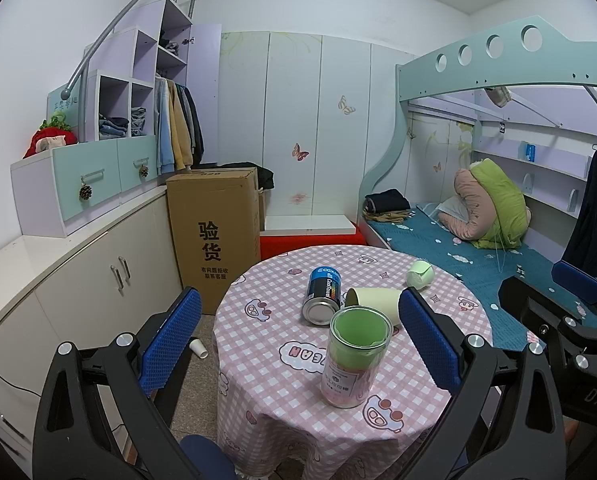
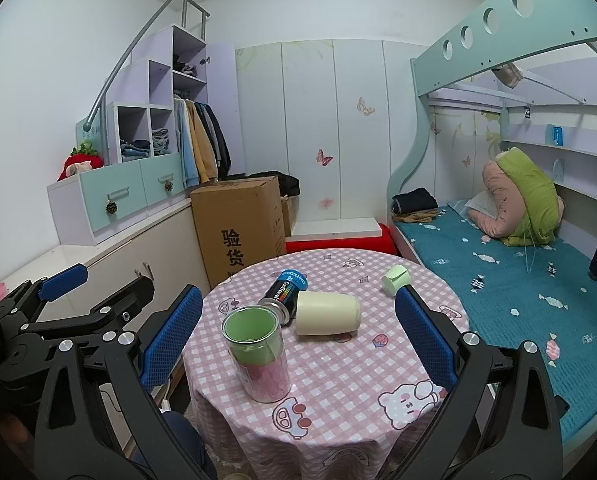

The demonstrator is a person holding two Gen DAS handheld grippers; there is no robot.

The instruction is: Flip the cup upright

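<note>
A cream cup (image 2: 327,314) lies on its side near the middle of the round table (image 2: 358,368); it also shows in the left wrist view (image 1: 374,301). A small pale green cup (image 2: 397,281) lies tipped at the table's far right, also seen in the left wrist view (image 1: 419,275). A clear jar with a green liner (image 2: 256,354) stands upright near the front, also in the left wrist view (image 1: 356,362). My left gripper (image 1: 298,340) and right gripper (image 2: 298,340) are both open and empty, held short of the table.
A blue and black can (image 2: 282,295) lies on its side touching the cream cup. A cardboard box (image 2: 238,224) and cabinets stand left of the table. A bed (image 2: 518,280) runs along the right. A small white cup (image 1: 199,348) lies on the floor.
</note>
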